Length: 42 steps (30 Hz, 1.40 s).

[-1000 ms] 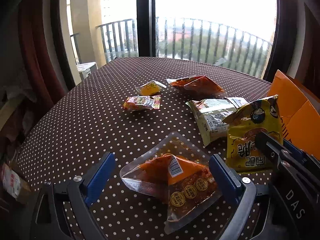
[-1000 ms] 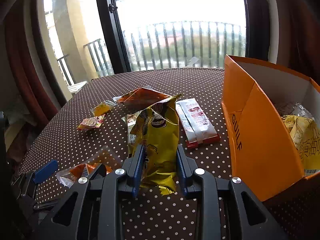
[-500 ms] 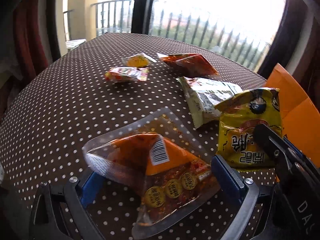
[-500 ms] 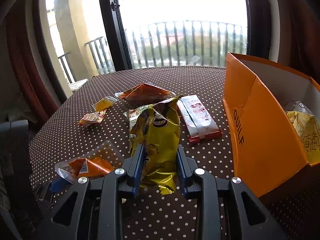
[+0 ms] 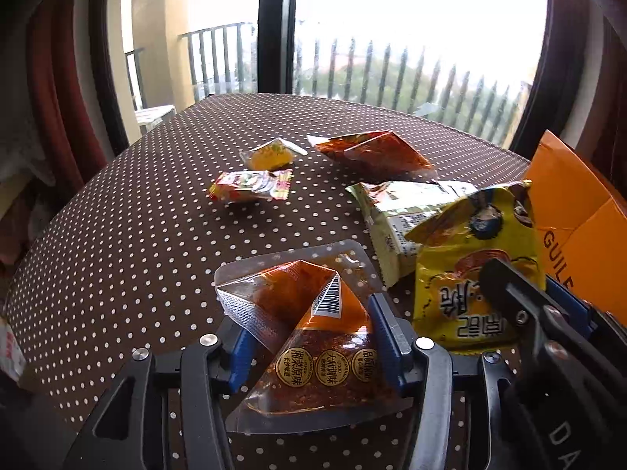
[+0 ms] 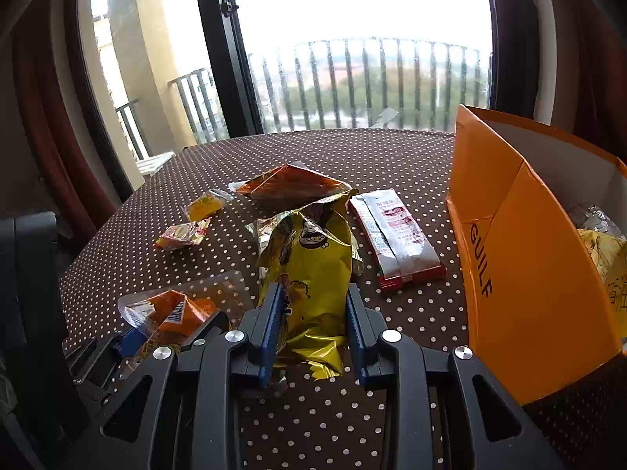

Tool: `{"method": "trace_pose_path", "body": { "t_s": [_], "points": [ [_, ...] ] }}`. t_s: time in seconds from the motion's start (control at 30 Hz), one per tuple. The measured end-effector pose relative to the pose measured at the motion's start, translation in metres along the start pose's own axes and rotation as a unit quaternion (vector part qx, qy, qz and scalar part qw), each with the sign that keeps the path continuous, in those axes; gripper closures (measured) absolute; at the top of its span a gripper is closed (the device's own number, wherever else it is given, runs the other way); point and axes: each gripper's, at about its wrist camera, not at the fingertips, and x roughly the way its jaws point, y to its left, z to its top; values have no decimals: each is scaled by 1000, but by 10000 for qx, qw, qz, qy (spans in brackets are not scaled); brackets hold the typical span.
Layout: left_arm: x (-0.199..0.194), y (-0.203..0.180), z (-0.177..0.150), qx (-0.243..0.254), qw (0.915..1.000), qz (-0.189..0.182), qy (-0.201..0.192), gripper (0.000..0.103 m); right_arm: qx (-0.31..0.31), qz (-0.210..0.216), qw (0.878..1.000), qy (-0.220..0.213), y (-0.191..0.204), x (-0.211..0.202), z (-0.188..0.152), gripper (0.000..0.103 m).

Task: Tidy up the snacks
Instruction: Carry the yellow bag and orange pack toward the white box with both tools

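Note:
My left gripper (image 5: 313,337) is shut on an orange triangular vacuum pouch (image 5: 309,325) and holds it just above the dotted tablecloth; the pouch also shows in the right wrist view (image 6: 176,313). My right gripper (image 6: 313,321) is shut on a yellow snack bag (image 6: 313,266), which stands upright; the bag also shows at the right of the left wrist view (image 5: 474,274). An orange cardboard box (image 6: 525,274) marked GUILF stands at the right with snack packs inside.
On the table lie a second red-orange triangular pouch (image 5: 372,152), a greenish foil pack (image 5: 403,203), two small wrapped sweets (image 5: 250,188) (image 5: 270,154) and a red-and-white flat pack (image 6: 395,239). The round table's edge (image 5: 78,203) falls off at the left.
My left gripper has closed on the orange triangular pouch, which was lying between its open fingers. My right gripper keeps its hold on the yellow bag.

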Motion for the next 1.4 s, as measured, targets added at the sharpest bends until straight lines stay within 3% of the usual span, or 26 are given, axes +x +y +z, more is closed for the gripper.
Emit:
{"method": "trace_pose_path", "body": {
  "t_s": [0.5, 0.93, 1.4],
  "points": [
    [-49, -17, 21, 227, 9987, -85, -453, 52, 84, 84, 9994, -327, -5, -28, 27, 69],
    [-109, -35, 51, 399, 9930, -194, -1098, 53, 105, 113, 9957, -909, -9, -64, 61, 69],
    [-127, -73, 76, 741, 9840, -603, -1507, 54, 100, -115, 9892, -1458, -37, -96, 79, 69]
  ]
}}
